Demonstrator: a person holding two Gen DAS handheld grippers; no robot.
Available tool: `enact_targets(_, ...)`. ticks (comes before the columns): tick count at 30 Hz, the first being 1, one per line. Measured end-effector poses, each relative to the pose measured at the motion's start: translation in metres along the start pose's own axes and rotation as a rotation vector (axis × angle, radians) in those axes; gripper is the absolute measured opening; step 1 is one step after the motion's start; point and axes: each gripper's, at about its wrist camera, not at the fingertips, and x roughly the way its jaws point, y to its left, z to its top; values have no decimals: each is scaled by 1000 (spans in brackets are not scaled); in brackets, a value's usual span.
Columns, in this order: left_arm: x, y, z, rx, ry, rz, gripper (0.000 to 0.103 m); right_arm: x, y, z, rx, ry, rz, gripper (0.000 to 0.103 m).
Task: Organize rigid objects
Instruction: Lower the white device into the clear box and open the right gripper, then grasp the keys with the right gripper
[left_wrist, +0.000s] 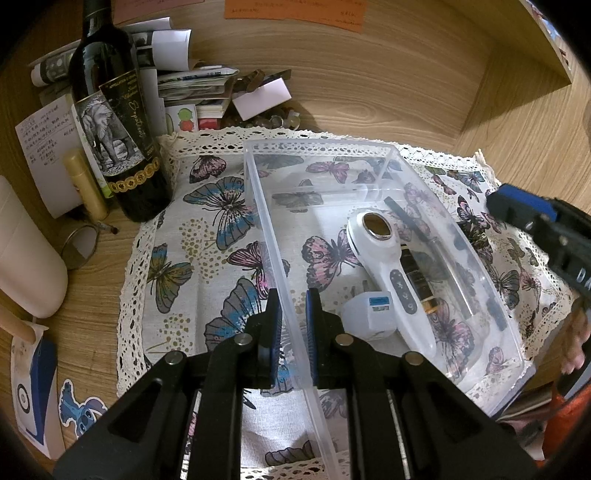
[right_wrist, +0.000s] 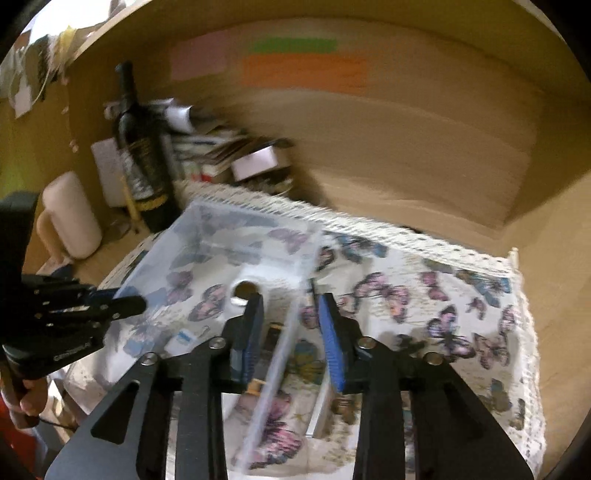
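Observation:
A clear plastic bin stands on the butterfly cloth. In it lie a white handheld device with a round metal head, a small white box with a blue label, a dark bottle with gold trim and a thin black stick. My left gripper is shut on the bin's left wall. In the blurred right wrist view, my right gripper straddles the bin's other side wall, pads apart and not pressing it. The left gripper shows there at the left.
A dark wine bottle and a pile of papers stand behind the cloth at the left. A white tumbler sits at the far left. Wooden walls close the back and right. A hand holds the left gripper.

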Motion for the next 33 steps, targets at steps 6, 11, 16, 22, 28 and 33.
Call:
enact_targets(6,0,0,0,5,-1,1,11,1,-43,-6,81,28,-108,33)
enact_targets(11,0,0,0,4,0,2,12,17,-78,-29,151,119,-167,33)
enact_targets(16,0,0,0,4,0,3,12,34,-94,-56,197,210,-162,33)
enact_targets(22,1,0,-1,5,1,6,12,49,-91,-78,202,274,-127,42)
enact_targets(28,1,0,-1,5,1,6,12,57,-89,-78,185,276,-120,45)
enact_targets(33,1,0,-1,5,1,5,12,63,-88,-75,176,259,-125,30)
